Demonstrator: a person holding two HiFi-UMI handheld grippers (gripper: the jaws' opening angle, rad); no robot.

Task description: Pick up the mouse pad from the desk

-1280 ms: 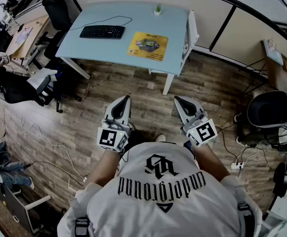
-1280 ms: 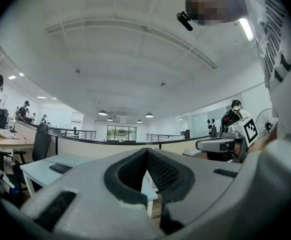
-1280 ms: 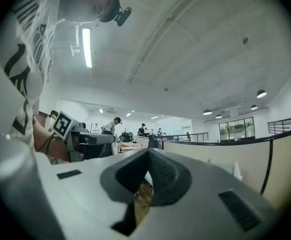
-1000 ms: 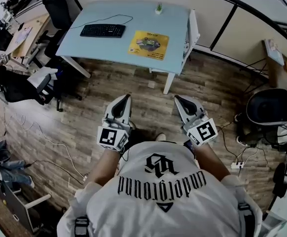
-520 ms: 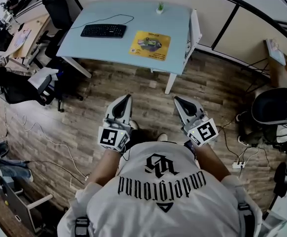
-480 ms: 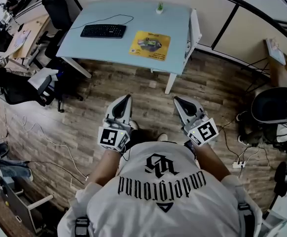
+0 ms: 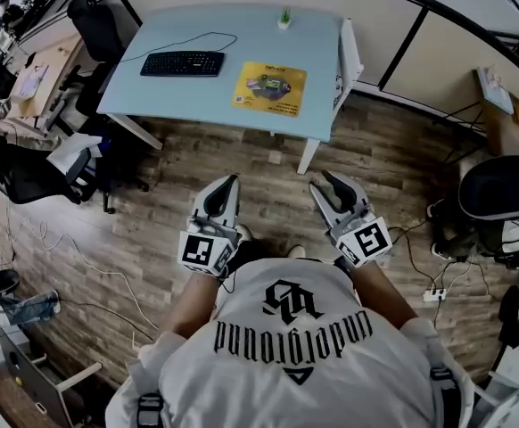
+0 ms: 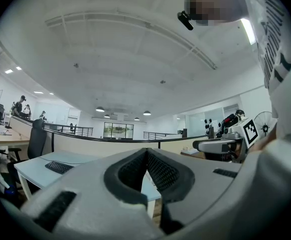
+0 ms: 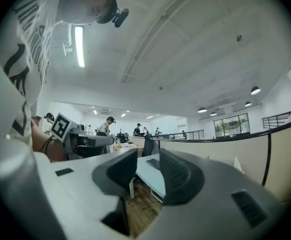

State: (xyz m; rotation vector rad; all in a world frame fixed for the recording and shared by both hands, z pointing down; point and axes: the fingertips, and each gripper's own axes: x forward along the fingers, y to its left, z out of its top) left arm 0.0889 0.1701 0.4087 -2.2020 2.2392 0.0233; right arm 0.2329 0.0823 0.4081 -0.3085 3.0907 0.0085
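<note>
The mouse pad (image 7: 269, 86) lies flat on the pale blue bench (image 7: 152, 96), right of the middle and somewhat nearer the front edge than the back. A black keyboard (image 7: 184, 63) sits apart to its left, and a small green plant (image 7: 284, 18) stands at the back edge.

The pad looks thin, light and floppy, and probably has a printed top and a grippy underside. Since it lies flush with the surface, a jaw will likely not slip under it from above. The best hold is probably a corner or the front edge, perhaps after dragging the pad toward the bench's front edge so that it overhangs. Held at 1 edge only, it should droop.

Both grippers are held level over the floor, well short of the bench. The left gripper (image 7: 226, 184) has its jaws together with nothing between them. The right gripper (image 7: 331, 185) has its jaws a little apart and opening, also empty.

The bench top is smooth and mostly bare, on white legs. The room is an open office with a wood-plank floor (image 7: 242, 159), low partitions (image 7: 393, 52) behind the bench, black chairs (image 7: 94, 25) and loose cables (image 7: 72, 257) on the floor.
</note>
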